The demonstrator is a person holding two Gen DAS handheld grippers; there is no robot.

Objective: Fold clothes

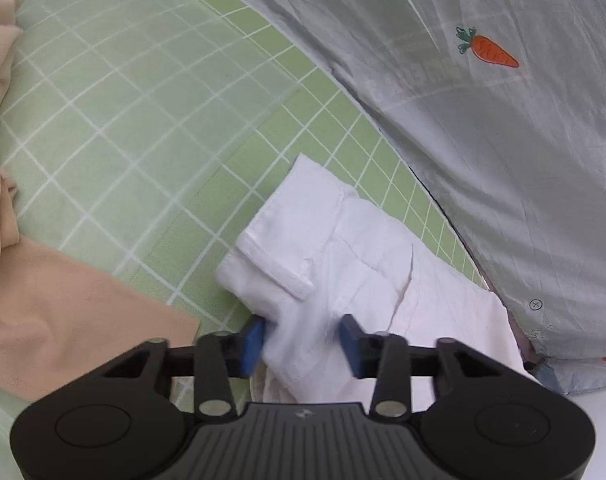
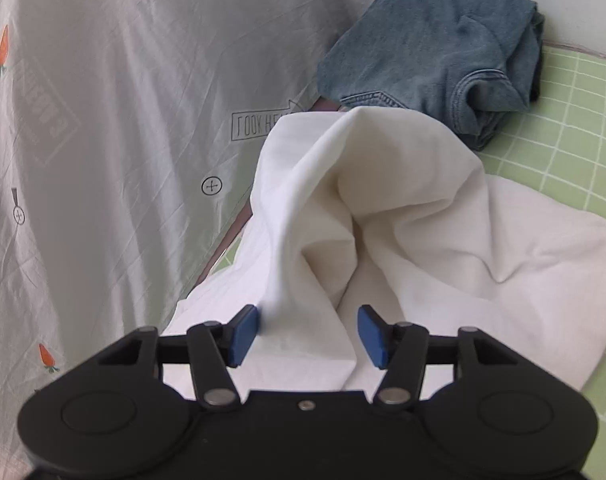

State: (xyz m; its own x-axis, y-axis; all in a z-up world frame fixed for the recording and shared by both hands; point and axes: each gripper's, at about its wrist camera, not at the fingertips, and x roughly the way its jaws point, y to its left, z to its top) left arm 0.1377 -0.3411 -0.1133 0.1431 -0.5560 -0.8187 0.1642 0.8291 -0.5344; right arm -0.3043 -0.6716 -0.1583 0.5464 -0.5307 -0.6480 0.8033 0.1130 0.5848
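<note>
A white shirt (image 1: 343,248) lies crumpled on the green checked bedsheet (image 1: 143,100), its folded cuff or collar band (image 1: 279,248) turned toward me. My left gripper (image 1: 303,344) stands over the shirt's near edge with white cloth loose between its blue pads; the jaws are a little apart and do not pinch it. In the right wrist view the same white shirt (image 2: 403,220) rises in a soft ridge. My right gripper (image 2: 307,336) is open around the foot of that ridge. The cloth brushes the left pad (image 2: 245,334) and stays apart from the right one.
A grey cover with carrot prints (image 1: 503,120) (image 2: 103,120) borders the shirt on one side. A beige garment (image 1: 63,312) lies at the left. Folded blue denim (image 2: 435,52) sits beyond the shirt. Green bedsheet (image 2: 575,120) shows at the right.
</note>
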